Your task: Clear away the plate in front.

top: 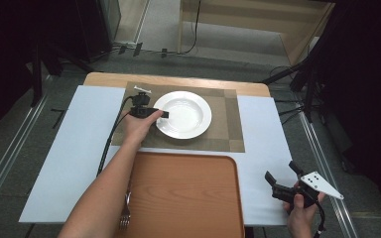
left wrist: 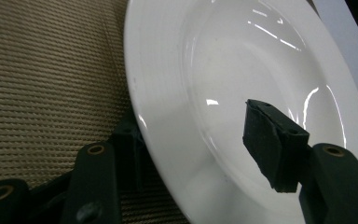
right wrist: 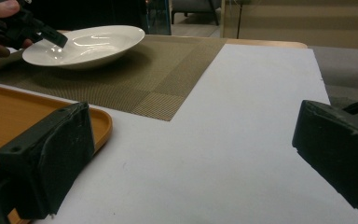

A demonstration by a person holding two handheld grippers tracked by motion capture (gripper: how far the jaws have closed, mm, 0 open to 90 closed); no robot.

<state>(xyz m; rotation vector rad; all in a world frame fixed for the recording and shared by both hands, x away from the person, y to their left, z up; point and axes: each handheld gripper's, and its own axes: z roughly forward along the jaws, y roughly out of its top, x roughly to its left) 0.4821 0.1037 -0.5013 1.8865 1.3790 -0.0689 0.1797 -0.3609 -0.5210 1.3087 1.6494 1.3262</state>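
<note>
So the big stuff first: the desk [top: 69, 148] has a white sheet over it, with a brown woven placemat [top: 223, 129] on top and an orange wooden tray [top: 188, 198] nearer the person. The round white ceramic plate [top: 188, 116] sits flat on the placemat, right at the left claw [top: 159, 114], which has come in from the plate's left side.

Looks to me like the grab step: the left claw straddles the plate's rim, one jaw over the well, the other under the outer edge against the mat. Its jaws are about half-way in, and the pads don't seem to be pressing yet. Next move probably calls for finishing the squeeze on the rim, then lifting level so it doesn't slip.

The plate's round, so no real long axis; it faces straight up.

The right claw [top: 284, 184] hangs wide and empty, well apart from the plate, off the tray's right edge.
</note>
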